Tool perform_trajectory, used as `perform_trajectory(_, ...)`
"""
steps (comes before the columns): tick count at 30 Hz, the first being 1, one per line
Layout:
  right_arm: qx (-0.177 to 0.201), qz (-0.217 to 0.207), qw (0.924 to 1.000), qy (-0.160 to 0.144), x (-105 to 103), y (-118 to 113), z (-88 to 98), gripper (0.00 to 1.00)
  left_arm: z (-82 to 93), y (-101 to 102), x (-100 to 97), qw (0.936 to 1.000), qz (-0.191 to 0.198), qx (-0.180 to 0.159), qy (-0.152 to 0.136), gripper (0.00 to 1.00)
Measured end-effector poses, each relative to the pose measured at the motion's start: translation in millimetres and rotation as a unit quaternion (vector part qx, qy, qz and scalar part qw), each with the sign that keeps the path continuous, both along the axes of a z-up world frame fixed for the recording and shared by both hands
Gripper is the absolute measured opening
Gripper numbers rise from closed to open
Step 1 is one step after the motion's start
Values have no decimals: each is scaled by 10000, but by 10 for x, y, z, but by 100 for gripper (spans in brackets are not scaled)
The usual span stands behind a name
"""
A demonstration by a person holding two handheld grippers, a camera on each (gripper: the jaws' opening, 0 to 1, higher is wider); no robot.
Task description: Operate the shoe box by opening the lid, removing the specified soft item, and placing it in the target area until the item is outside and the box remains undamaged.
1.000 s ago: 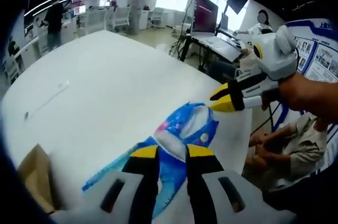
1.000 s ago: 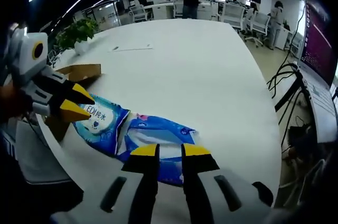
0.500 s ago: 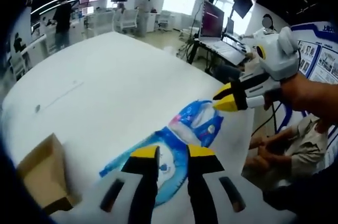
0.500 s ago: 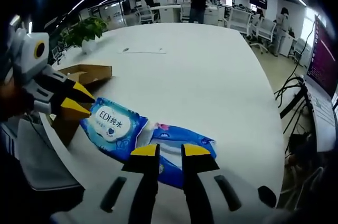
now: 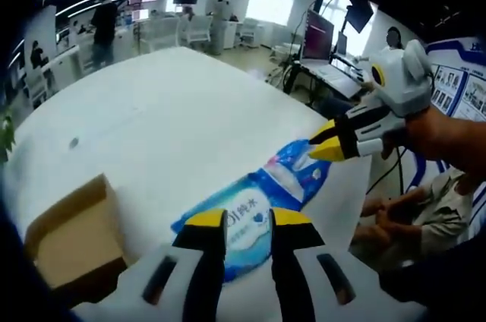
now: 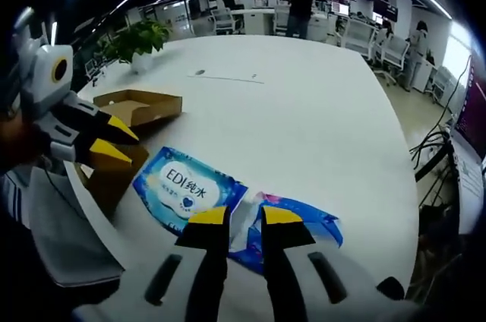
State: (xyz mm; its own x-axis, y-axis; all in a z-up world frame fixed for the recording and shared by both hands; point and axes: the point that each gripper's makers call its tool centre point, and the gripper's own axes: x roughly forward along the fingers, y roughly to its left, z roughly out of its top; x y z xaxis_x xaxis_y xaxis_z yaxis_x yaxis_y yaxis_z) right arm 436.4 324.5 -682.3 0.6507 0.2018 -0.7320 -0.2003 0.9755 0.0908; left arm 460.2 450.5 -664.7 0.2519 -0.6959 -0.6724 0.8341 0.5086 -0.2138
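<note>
Yellow-tipped black jaws of the left hand-held gripper (image 5: 247,218) are seen at the bottom centre of the left gripper view, set narrowly apart with nothing between them, their tips just over the near edge of a blue wet-wipe pack (image 5: 254,216). The pack lies flat on the white bench (image 5: 167,102) in the lower middle of that view, and its far end, by a second blue wrapper (image 5: 300,170), is just beside the right hand-held gripper (image 5: 323,142), which enters from the right with its jaws slightly parted and empty, held by a hand (image 5: 448,140). A brown cardboard shoe box (image 5: 72,235) is seen at the lower left of that view, open at the top, well apart from the pack.

From the right gripper view, the right hand-held gripper (image 6: 246,216) rises at the bottom centre, its narrow gap empty, over the crumpled blue wrapper (image 6: 292,227). The wet-wipe pack (image 6: 186,189), with a white label, lies to the left of centre, outside the shoe box (image 6: 140,105), whose flaps stand open at mid-left. The left hand-held gripper (image 6: 114,143) is seen at the left edge, jaws slightly parted. A potted plant (image 6: 137,37) stands at the upper left, and office chairs and people occupy the top of the frame.
</note>
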Motion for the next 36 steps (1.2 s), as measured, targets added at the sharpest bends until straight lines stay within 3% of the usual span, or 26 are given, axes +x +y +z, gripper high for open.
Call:
perform_trajectory(22, -35, 585, 9983, -76, 268, 813, 138, 14, 79, 860, 127, 9988, 497, 41, -28, 20)
perform_trajectory(36, -45, 839, 9964, -127, 327, 1224, 202, 14, 99, 1269, 105, 9973, 735, 37, -22, 20)
